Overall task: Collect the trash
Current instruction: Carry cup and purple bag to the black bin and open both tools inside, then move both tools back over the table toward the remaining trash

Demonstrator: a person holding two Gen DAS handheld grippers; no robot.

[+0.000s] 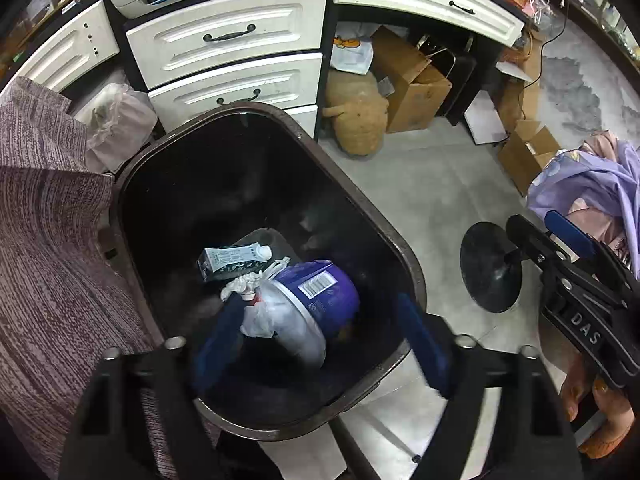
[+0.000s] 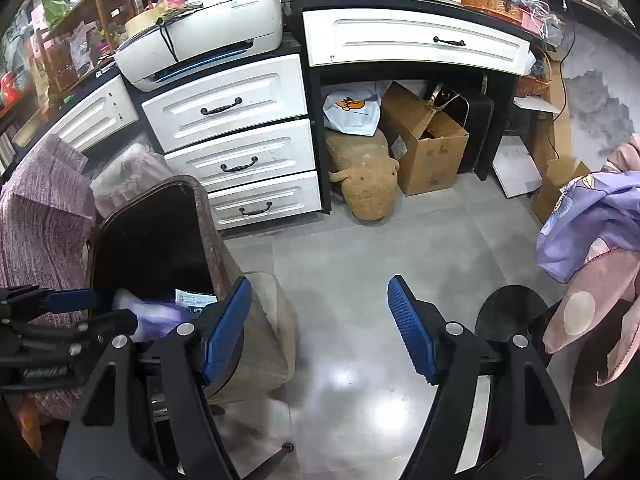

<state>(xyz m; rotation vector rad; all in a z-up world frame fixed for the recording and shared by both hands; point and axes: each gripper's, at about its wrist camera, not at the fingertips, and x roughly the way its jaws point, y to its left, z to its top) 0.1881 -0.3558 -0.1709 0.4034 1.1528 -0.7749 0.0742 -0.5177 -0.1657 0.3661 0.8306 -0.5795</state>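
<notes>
Looking down in the left wrist view, a dark brown trash bin (image 1: 360,196) holds a grey carton (image 1: 234,262), a purple tub (image 1: 324,300) with a barcode label, and a knotted clear plastic bag (image 1: 264,312). My left gripper (image 1: 320,346) hangs over the bin mouth, open, its blue pads (image 1: 424,344) wide apart and touching nothing. My right gripper (image 2: 320,332) is open above the bare grey floor, just right of the bin (image 2: 212,248). It grips nothing. Each gripper shows in the other's view: the right gripper (image 1: 534,220) and the left gripper (image 2: 100,308).
White drawers (image 2: 240,164) and a printer (image 2: 200,40) stand behind the bin. Cardboard boxes (image 2: 428,152) and a tan plush toy (image 2: 364,184) sit under the desk. A black round stand base (image 1: 490,268) and purple cloth (image 2: 592,220) lie to the right, mauve striped fabric (image 1: 48,240) to the left.
</notes>
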